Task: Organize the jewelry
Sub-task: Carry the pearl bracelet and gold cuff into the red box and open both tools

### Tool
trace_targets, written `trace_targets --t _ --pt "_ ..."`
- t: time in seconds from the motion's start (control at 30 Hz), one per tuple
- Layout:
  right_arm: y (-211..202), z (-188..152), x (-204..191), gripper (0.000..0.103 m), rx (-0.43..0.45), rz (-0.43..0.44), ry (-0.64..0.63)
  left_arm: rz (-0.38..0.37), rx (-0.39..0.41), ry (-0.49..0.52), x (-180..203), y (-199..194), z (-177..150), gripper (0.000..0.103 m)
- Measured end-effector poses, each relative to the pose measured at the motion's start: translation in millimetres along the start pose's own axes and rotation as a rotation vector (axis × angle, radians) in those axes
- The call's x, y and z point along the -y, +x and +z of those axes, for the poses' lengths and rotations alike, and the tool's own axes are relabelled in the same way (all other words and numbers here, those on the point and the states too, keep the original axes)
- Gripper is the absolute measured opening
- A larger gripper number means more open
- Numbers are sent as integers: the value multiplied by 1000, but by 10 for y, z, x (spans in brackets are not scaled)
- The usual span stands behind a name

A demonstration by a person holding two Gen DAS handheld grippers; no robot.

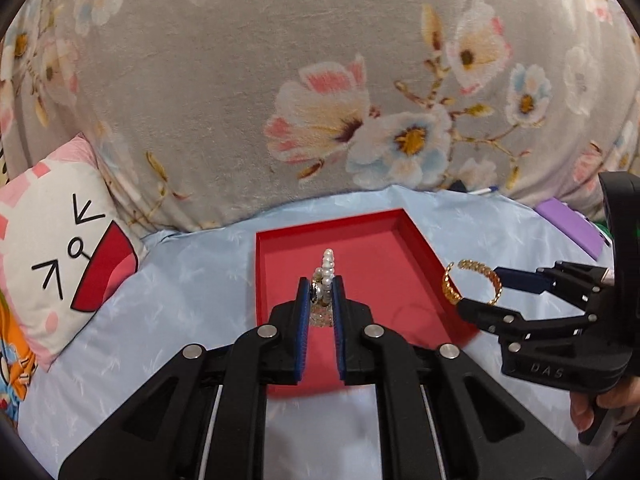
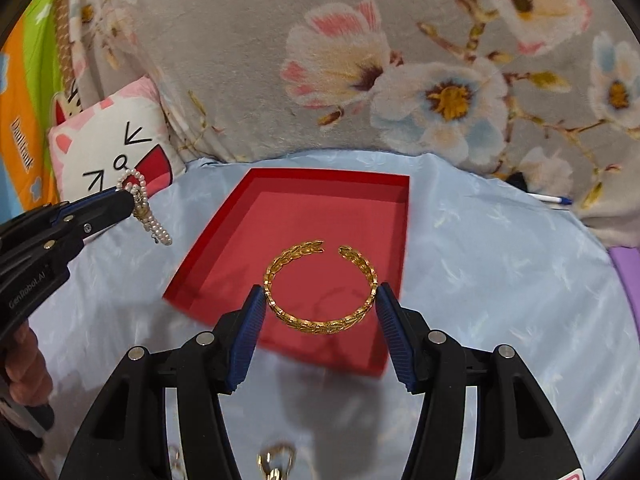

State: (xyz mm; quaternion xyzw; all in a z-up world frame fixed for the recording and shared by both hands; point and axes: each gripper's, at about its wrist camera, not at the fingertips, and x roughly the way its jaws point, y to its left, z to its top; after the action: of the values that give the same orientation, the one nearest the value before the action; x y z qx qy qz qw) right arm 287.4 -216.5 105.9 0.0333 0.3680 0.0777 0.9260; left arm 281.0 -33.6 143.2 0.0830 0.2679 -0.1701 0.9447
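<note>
A shallow red tray (image 1: 416, 240) (image 2: 224, 248) lies on the pale blue sheet, nothing in it. My left gripper (image 1: 322, 290) (image 2: 130, 200) is shut on a white pearl bracelet (image 1: 328, 266) (image 2: 150, 220), which it holds in the air; part of the strand hangs below the jaws. My right gripper (image 2: 320, 300) (image 1: 478, 290) is shut on an open gold leaf-pattern bangle (image 2: 320, 286) (image 1: 470, 282), pinched across its width above the tray's near right part. Both pieces hang clear of the tray floor.
A grey floral blanket (image 1: 280, 80) rises behind the tray. A cartoon pillow (image 1: 60, 264) lies at the left, a purple box (image 1: 568, 232) and a pen (image 2: 554, 199) at the right. More gold jewelry (image 2: 276, 460) lies on the sheet below my right gripper.
</note>
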Motion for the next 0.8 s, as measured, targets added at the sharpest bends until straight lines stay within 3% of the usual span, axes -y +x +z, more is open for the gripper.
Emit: trace_targets --t 0.2,0.47,0.67,0.8 --pt "803 496 308 56 -95 24 95 29 -95 -37 -105 906 296 10" --pt "1543 838 377 56 -160 -64 72 104 -184 -40 -223 1834 454 10" --pt "1859 870 370 56 -227 -92 25 118 -219 -53 -277 2131 432 10" --pt "1878 851 327 58 -218 -131 -9 126 -251 -74 -308 2212 363 14"
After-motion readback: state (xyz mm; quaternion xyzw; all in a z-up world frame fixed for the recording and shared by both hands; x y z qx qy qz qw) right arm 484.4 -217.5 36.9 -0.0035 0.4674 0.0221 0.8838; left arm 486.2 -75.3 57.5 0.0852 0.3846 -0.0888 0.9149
